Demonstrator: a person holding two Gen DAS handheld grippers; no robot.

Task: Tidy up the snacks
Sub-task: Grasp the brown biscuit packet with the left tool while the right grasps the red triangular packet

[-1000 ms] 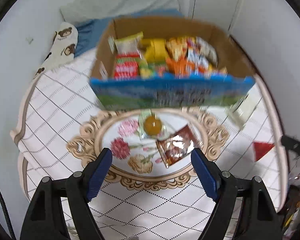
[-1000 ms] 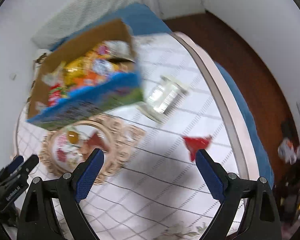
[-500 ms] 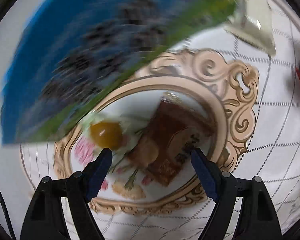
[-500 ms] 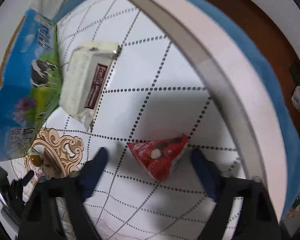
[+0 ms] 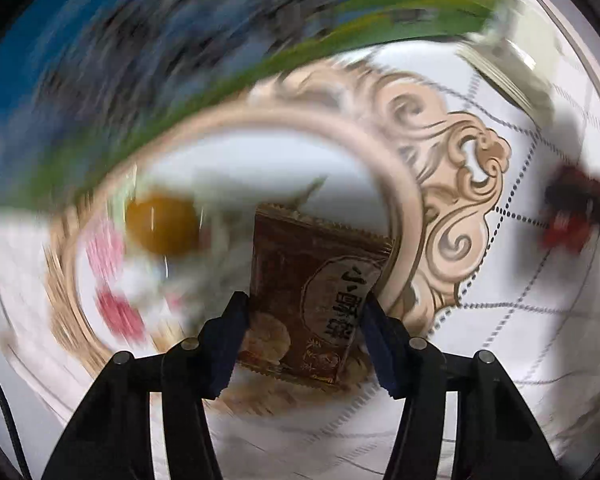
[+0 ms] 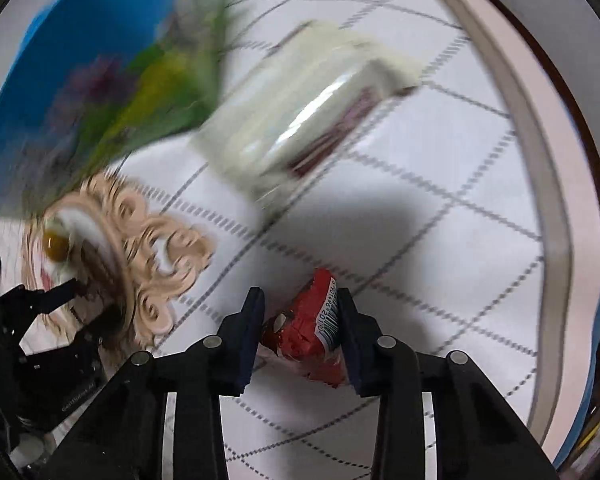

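The left gripper (image 5: pixel 304 320) is pointed straight down, its jaws closing on a brown snack packet (image 5: pixel 316 300), which is pressed between the blue pads (image 5: pixel 228 340) at 6 o'clock of the left wrist view. The packet lies on a flower-printed medallion (image 5: pixel 452 200) of the quilted bedspread (image 6: pixel 420 240). A wrapped orange sweet (image 5: pixel 162 224) lies at 9 o'clock of it. The right gripper (image 6: pixel 300 320) is closing on a red snack packet (image 6: pixel 312 332), squeezed between its pads. A cream packet (image 6: pixel 300 120) lies at 12 o'clock, beside the blue-and-green box (image 6: pixel 100 80).

Box (image 5: pixel 148 64) crowds plate (image 5: pixel 404 200) — right side open.
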